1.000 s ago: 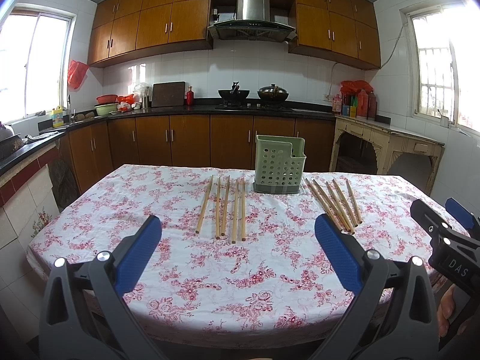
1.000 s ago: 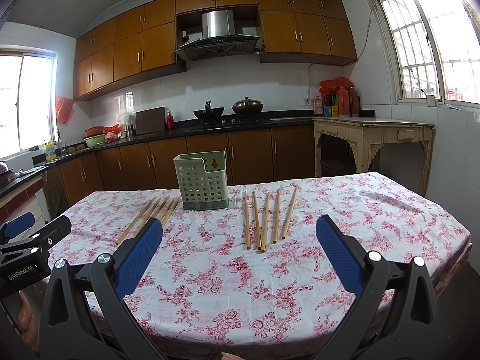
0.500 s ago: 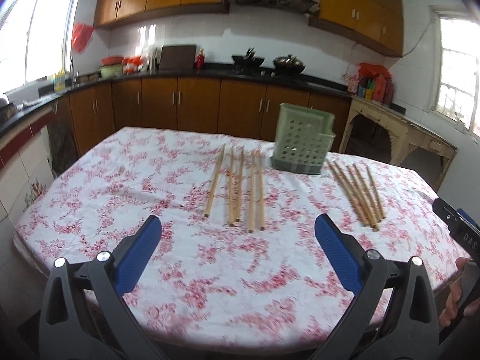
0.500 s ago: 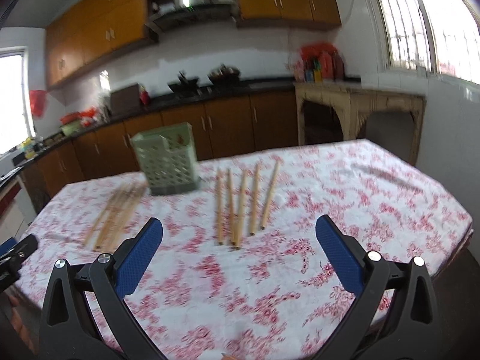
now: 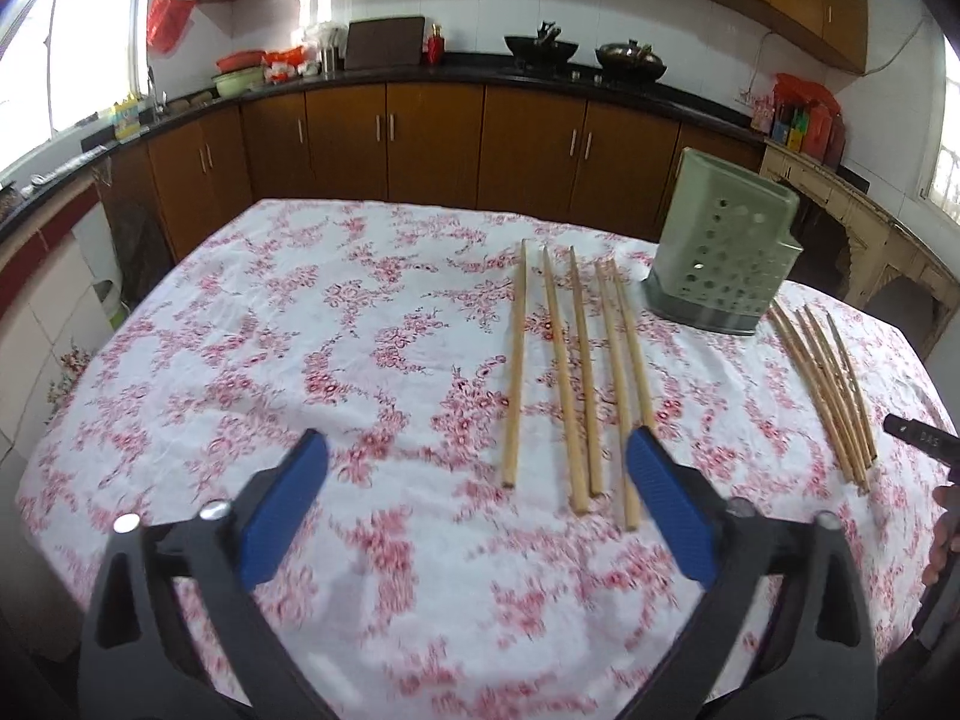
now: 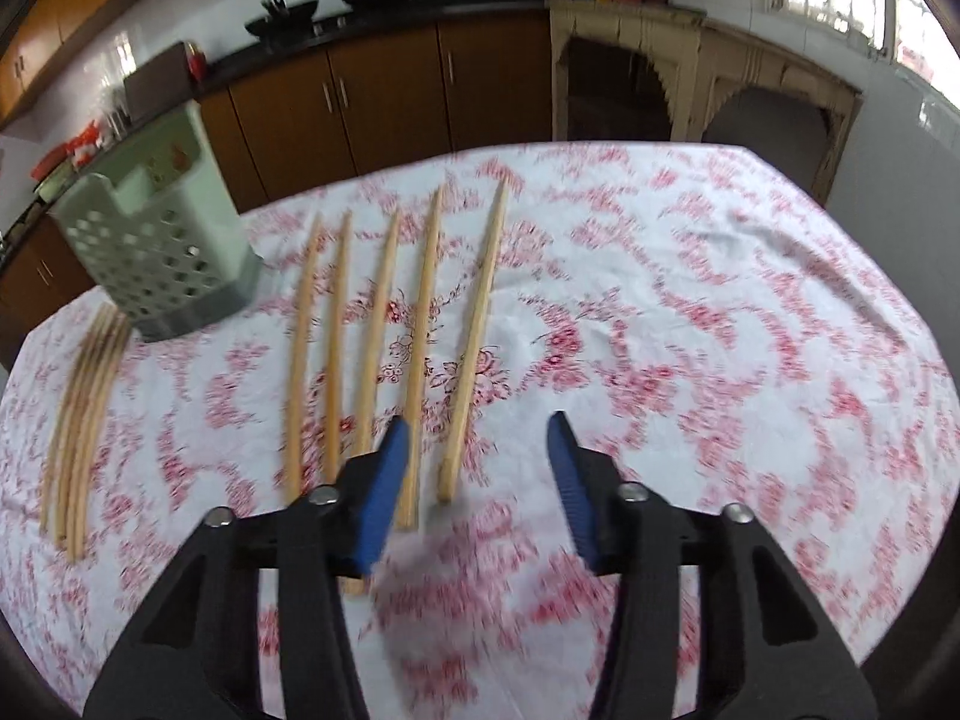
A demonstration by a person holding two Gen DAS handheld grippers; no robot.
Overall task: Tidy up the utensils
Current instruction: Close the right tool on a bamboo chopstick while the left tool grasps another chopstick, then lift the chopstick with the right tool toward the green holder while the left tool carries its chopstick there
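Observation:
A pale green perforated utensil holder [image 5: 723,264] [image 6: 156,264] stands upright on the floral tablecloth. Several wooden chopsticks [image 5: 570,372] lie spread side by side to its left in the left wrist view. My left gripper [image 5: 477,450] hovers over their near ends, its jaws wide and closing slightly, with nothing pressed. In the right wrist view another spread set of chopsticks [image 6: 384,324] lies right of the holder. My right gripper [image 6: 478,423] is closing; the near end of the rightmost chopstick [image 6: 474,348] shows between the blue pads [image 6: 384,492], untouched.
Each view shows the other set as a tight bundle of chopsticks [image 5: 828,384] [image 6: 84,408] beyond the holder. The table [image 5: 240,330] fills the foreground. Brown cabinets and a black counter run behind it. A hand [image 5: 945,528] shows at the right edge.
Both grippers have moved forward over the table and tipped down toward the chopsticks. The right jaws have narrowed a lot; the left jaws have narrowed a little.

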